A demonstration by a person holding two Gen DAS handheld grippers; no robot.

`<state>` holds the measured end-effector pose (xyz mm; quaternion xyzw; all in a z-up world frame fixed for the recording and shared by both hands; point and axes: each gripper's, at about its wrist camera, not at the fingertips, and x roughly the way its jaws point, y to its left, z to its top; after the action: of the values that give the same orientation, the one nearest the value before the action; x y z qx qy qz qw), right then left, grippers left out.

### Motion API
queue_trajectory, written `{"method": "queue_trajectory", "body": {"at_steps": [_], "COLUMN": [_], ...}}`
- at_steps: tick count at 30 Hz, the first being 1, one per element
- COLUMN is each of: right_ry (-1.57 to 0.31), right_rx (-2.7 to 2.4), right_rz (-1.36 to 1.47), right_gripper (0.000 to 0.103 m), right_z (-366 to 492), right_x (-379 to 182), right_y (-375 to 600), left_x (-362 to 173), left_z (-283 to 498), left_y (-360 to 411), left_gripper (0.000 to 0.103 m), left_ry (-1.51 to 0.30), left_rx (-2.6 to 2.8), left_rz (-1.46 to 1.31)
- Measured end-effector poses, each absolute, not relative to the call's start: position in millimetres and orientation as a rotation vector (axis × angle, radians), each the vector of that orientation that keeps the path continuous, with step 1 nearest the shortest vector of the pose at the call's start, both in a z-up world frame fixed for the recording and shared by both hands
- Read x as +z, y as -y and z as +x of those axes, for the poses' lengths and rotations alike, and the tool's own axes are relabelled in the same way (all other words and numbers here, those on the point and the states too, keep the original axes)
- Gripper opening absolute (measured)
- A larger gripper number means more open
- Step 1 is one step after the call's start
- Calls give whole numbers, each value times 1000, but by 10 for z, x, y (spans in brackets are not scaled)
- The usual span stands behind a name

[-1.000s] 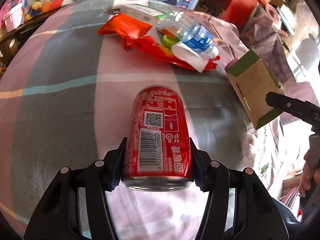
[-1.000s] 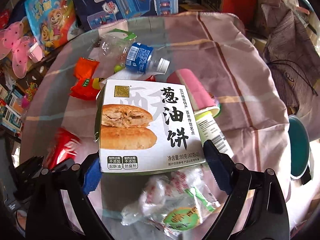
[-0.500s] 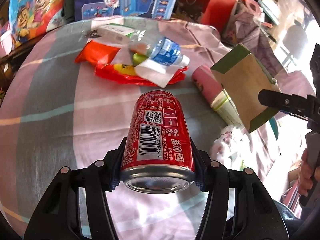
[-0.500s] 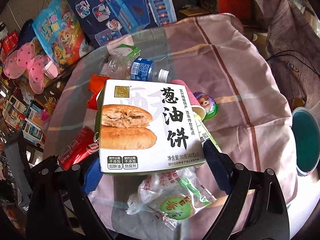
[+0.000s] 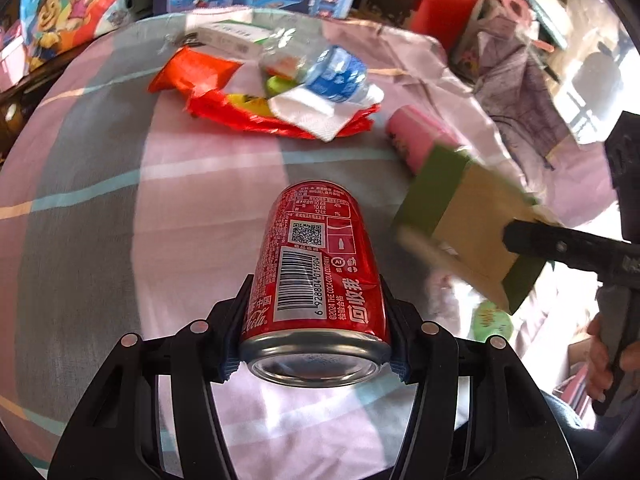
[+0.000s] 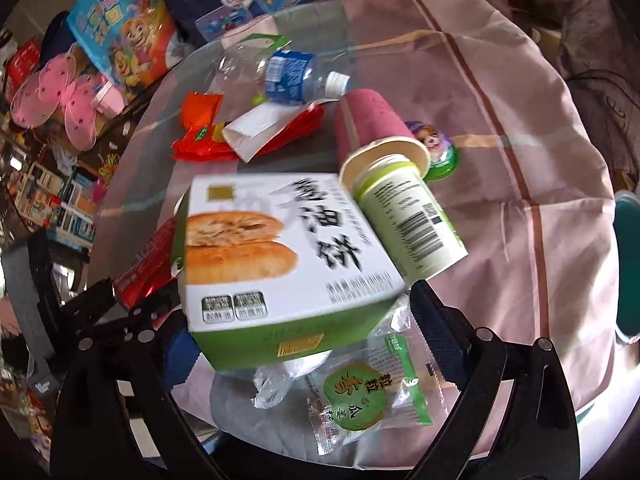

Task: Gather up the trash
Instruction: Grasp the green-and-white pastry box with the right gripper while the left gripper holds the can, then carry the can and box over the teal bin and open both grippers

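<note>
Red can point(image 5: 316, 272), gripped sideways by the left gripper point(image 5: 316, 344), hangs over the checked cloth point(image 5: 100, 208). Blurred box point(image 6: 280, 256) sits tilted between the right gripper's point(image 6: 304, 320) wide jaws; contact cannot be told. Cups point(image 6: 400, 200) at one o'clock, bottle point(image 6: 288, 76) at twelve.

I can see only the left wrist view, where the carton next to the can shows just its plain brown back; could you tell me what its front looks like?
Observer: The carton has a white front with a photo of two flatbreads and large black characters.
Operator: Is the pink cup empty?
Observer: No, a green-and-white cup with a barcode is nested in the mouth of the pink cup.
Operator: Is anything hidden behind those cups?
Observer: Yes, a small round disc with a cartoon puppy and a green rim lies beside the pink cup's rim.
</note>
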<state>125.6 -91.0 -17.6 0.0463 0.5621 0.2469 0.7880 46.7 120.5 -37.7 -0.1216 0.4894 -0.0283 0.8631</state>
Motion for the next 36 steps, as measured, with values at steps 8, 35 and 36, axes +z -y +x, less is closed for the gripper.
{"method": "queue_trajectory", "body": {"at_steps": [8,35,36], "right_ry": [-1143,-875,-880], "right_rx": [440,119,58], "right_rz": [97,370,389], "right_gripper": [90,4,4], "right_z": [1276,1277,1282], "right_x": [-111,459,394], "right_y": [1210,3660,3943], "left_x": [-314,392,359], "left_z": [498,1089,1189], "left_y": [-968,739,978], "left_gripper": [57,57,57], "left_ry": [-1014,-942,-955], "left_rx": [-112,-366,-404], "left_rz": [-211,-11,8]}}
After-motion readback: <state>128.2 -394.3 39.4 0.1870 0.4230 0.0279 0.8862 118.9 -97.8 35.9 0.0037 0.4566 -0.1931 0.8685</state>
